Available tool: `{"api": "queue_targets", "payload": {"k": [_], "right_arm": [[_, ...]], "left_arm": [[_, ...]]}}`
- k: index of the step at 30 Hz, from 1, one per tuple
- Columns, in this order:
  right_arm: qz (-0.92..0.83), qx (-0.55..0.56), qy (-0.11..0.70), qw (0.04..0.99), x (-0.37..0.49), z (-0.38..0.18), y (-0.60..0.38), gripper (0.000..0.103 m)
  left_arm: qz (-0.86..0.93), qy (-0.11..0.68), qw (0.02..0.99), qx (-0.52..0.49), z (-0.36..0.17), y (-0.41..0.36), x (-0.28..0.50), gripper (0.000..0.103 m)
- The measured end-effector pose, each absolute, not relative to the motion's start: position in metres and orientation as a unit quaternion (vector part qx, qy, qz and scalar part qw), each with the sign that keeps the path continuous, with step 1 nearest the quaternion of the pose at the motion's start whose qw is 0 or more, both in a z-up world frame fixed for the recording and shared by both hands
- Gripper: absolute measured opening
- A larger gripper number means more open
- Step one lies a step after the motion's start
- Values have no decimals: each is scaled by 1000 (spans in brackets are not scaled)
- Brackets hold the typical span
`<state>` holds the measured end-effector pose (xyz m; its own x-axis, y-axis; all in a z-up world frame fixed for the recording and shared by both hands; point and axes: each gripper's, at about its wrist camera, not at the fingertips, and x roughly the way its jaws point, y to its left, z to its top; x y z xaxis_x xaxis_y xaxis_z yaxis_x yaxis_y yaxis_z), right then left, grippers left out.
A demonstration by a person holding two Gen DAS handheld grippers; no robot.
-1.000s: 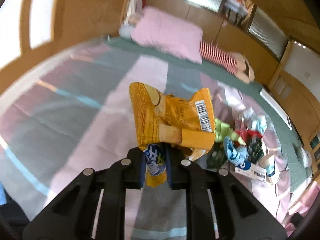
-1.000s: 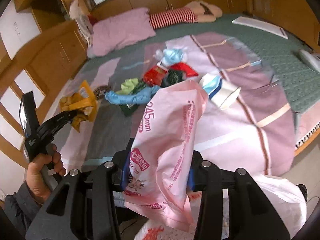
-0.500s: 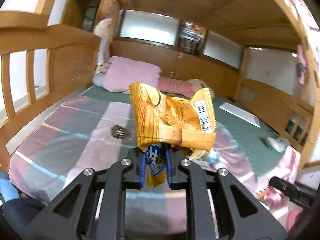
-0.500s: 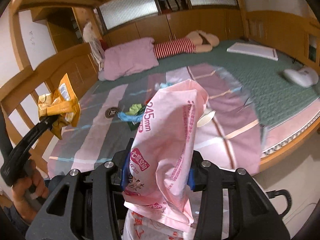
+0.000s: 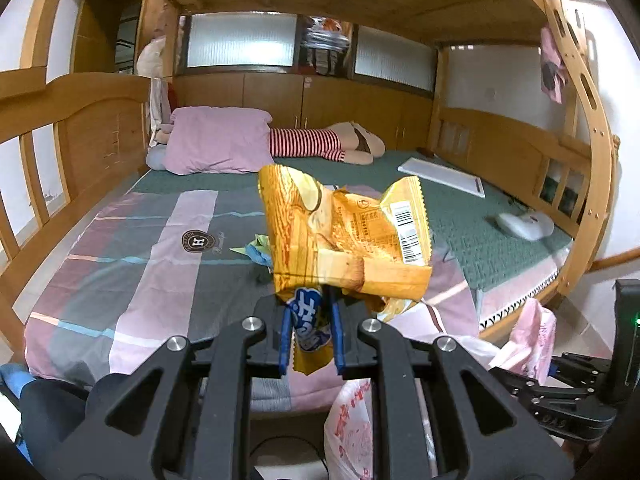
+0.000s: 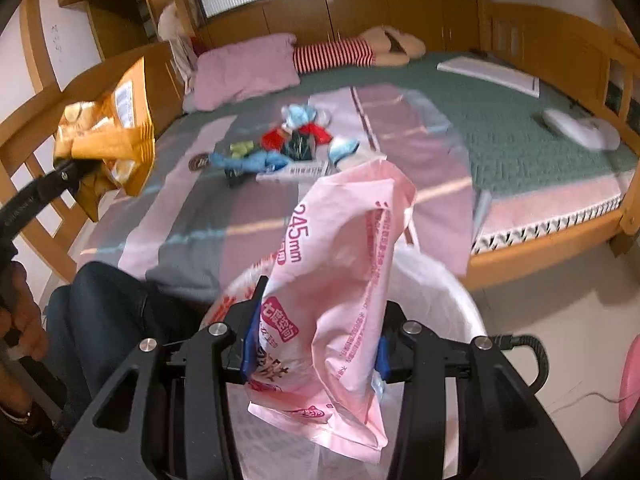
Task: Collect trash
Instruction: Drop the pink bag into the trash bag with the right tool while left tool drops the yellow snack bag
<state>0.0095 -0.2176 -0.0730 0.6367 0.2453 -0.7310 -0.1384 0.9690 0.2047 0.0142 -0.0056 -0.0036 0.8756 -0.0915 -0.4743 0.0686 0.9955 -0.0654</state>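
My left gripper (image 5: 310, 330) is shut on a crumpled yellow chip bag (image 5: 344, 236), held up in the air in front of the bed; the same chip bag (image 6: 108, 136) shows at the left of the right wrist view. My right gripper (image 6: 316, 348) is shut on a pink plastic package (image 6: 344, 276), held just over a white bin with a white liner (image 6: 448, 284) on the floor. A pile of wrappers and trash (image 6: 292, 148) lies on the striped blanket (image 6: 192, 216). The bin liner (image 5: 352, 420) and the pink package (image 5: 532, 336) appear low in the left wrist view.
A pink pillow (image 5: 216, 144) and a striped plush (image 5: 316, 144) lie at the bed's head. A white board (image 5: 444, 176) and a white device (image 5: 524, 224) rest on the green mat. Wooden rails (image 5: 72, 128) frame the bed. A person's knee (image 6: 104, 300) is beside the bin.
Both grippers have pulled back from the bed with their loads. The left one rose and levelled, so the whole room shows. The right one now hangs over the white bin.
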Motion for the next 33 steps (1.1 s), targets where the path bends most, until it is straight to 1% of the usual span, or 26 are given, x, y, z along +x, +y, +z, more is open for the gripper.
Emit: {"api": "queue_targets", "payload": {"k": [8, 11, 12, 13, 14, 16, 21, 24, 27, 29, 33], "right_arm": [[112, 30, 448, 887, 4, -90, -208, 44], [112, 35, 459, 881, 5, -96, -209, 47], [113, 38, 463, 878, 6, -97, -211, 49], [114, 41, 465, 877, 6, -98, -212, 54], [112, 41, 466, 877, 6, -98, -213, 64], [101, 37, 457, 883, 5, -93, -216, 75], [74, 61, 418, 903, 0, -75, -236, 76], [43, 85, 379, 920, -6, -59, -253, 76], [15, 115, 339, 934, -14, -44, -269, 76], [0, 135, 320, 938, -18, -39, -278, 80], [-15, 160, 305, 939, -20, -36, -291, 80]], "left_arm": [[-47, 243, 969, -5, -3, -15, 5, 17], [-51, 242, 969, -1, -2, -18, 4, 17], [-52, 242, 969, 0, -3, -18, 4, 17], [-54, 242, 969, 0, -2, -18, 4, 17], [-55, 243, 969, 1, -3, -18, 4, 17], [-57, 245, 968, 1, -4, -17, 5, 17], [-63, 252, 966, 4, -8, -20, 4, 17], [-76, 260, 963, 8, -13, -25, 5, 17], [-117, 290, 950, 15, -25, -37, 8, 17], [-146, 315, 937, 24, -37, -47, 10, 17], [-180, 335, 923, 55, -53, -66, 8, 19]]}}
